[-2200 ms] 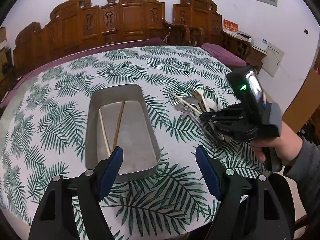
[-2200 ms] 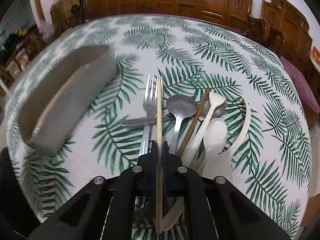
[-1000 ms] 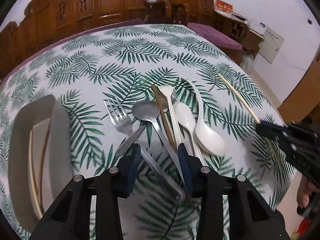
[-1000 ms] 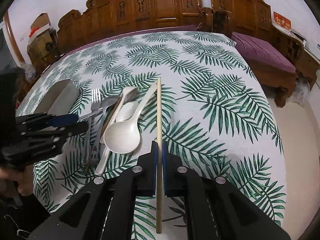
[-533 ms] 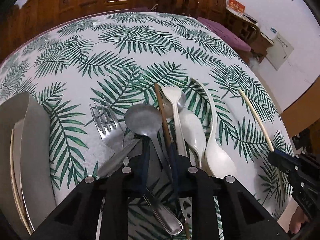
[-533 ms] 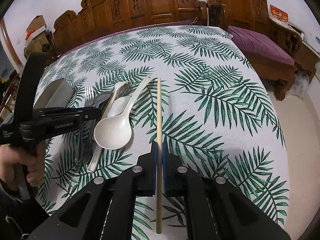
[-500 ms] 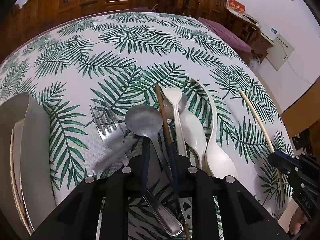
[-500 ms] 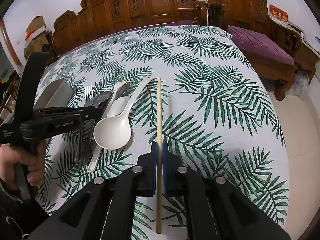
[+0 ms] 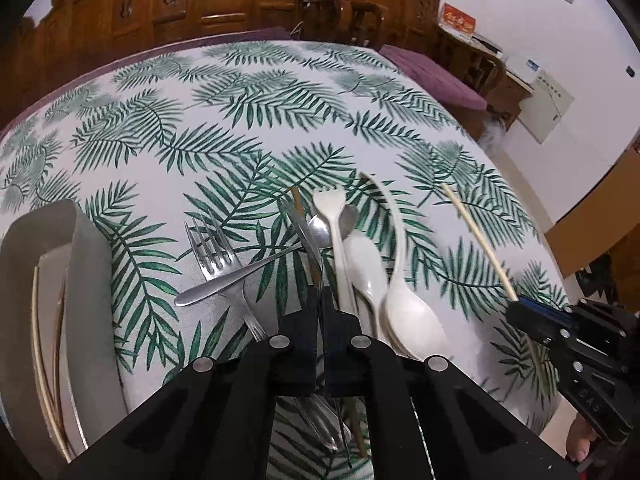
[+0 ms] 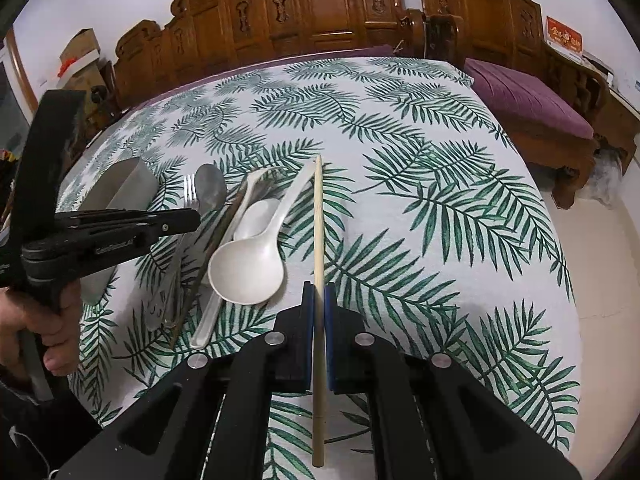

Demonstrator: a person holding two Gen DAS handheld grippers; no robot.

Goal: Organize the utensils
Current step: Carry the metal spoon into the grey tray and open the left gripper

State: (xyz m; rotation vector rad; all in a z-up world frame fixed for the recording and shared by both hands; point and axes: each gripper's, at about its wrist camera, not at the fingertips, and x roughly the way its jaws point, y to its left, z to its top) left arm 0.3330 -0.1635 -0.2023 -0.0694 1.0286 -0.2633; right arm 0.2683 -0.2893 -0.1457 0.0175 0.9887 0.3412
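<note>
My left gripper [image 9: 318, 300] is shut on a metal spoon [image 9: 310, 240], seen edge-on and lifted above the pile; it also shows in the right wrist view [image 10: 192, 218]. My right gripper [image 10: 318, 292] is shut on a pale chopstick [image 10: 318, 216], held over the table's right side; it also shows in the left wrist view [image 9: 478, 238]. On the cloth lie a fork [image 9: 212, 252], another metal spoon [image 9: 240, 276], a brown chopstick [image 9: 296, 196] and white plastic spoons [image 9: 404, 312]. A grey metal tray [image 9: 86, 280] at the left holds two chopsticks [image 9: 40, 332].
The round table [image 10: 440, 200] has a palm-leaf cloth. Carved wooden chairs [image 10: 320, 12] ring its far side. A purple-cushioned bench [image 10: 528, 100] stands at the right. The table's near edge is close under both grippers.
My left gripper closed on the metal spoon and lifted it, turning it edge-on. The second metal spoon now lies across the fork. My right gripper keeps holding the chopstick, nearly still.
</note>
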